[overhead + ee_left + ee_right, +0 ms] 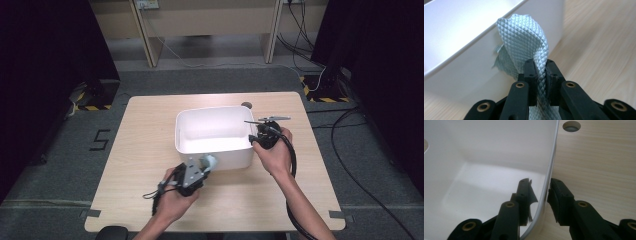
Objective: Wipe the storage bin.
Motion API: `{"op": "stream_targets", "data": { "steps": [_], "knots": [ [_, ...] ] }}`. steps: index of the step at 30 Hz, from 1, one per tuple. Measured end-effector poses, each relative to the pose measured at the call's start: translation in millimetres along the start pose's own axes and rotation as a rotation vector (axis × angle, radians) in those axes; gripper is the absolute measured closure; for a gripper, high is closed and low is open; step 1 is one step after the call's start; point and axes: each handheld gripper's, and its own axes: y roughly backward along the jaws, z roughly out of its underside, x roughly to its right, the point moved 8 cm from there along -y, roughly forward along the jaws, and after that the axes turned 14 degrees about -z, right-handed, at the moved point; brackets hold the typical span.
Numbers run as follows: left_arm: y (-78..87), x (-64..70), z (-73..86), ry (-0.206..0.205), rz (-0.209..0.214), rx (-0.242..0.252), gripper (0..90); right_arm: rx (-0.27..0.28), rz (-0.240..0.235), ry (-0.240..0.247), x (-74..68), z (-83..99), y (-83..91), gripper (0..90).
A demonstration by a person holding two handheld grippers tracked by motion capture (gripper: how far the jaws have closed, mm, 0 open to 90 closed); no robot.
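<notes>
A white plastic bin [225,159] stands in the middle of the wooden table [145,150]. My left gripper [205,167] hovers just in front of the bin's front wall and is shut on a pale blue-green quilted cloth [210,161]. In the left gripper view the cloth [524,37] rises from between the jaws of that gripper [539,67] and leans against the bin's outer wall [461,32]. My right gripper [252,140] straddles the bin's right rim; in the right gripper view, this gripper [539,186] has one jaw inside and one outside, closed on the wall [549,167]. The bin's inside looks bare.
A round cable hole [246,105] sits in the tabletop just behind the bin, also visible in the right gripper view as a hole [571,125]. Cables trail from both grippers toward the table's front edge. Desk legs and floor cables lie beyond the table.
</notes>
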Motion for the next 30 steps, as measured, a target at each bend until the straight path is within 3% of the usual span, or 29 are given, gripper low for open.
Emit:
{"op": "stream_targets", "data": {
  "steps": [8, 11, 14, 17, 19, 21, 24, 27, 30],
  "knots": [
    [40.2, -81.3, 45.4, 0.12, -0.175, -0.034, 81.8, -0.017, 0.005, 0.014, 0.7, -2.4, -0.1, 76.0],
    [41.3, -103.1, 52.6, 0.149, -0.218, -0.042, 81.8, -0.024, 0.006, 0.015, 1.7, -3.2, 0.4, 78.7],
    [35.9, -120.9, 54.0, 0.17, -0.252, -0.053, 81.8, -0.044, 0.036, 0.065, 5.9, -3.2, 1.8, 84.6],
    [22.6, -130.5, 49.3, 0.174, -0.255, -0.056, 81.8, -0.064, 0.026, 0.107, 10.3, -3.7, 3.8, 87.5],
    [11.1, -134.4, 44.9, 0.172, -0.254, -0.058, 81.7, -0.075, -0.011, 0.129, 8.0, -4.1, 6.4, 80.1],
    [0.6, -136.7, 39.8, 0.165, -0.251, -0.055, 81.7, -0.033, -0.026, 0.13, 2.1, -8.4, 16.0, 75.5],
    [-13.6, -139.0, 34.7, 0.172, -0.241, -0.057, 81.8, 0.018, -0.042, 0.148, -4.7, -14.2, 35.5, 75.8],
    [-20.0, -140.5, 32.8, 0.178, -0.236, -0.058, 81.8, 0.046, -0.047, 0.114, -1.3, -13.7, 55.6, 80.3],
    [-23.7, -137.4, 31.4, 0.169, -0.217, -0.05, 81.8, 0.019, -0.016, 0.083, 11.5, -3.1, 64.9, 86.5]
  ]
}}
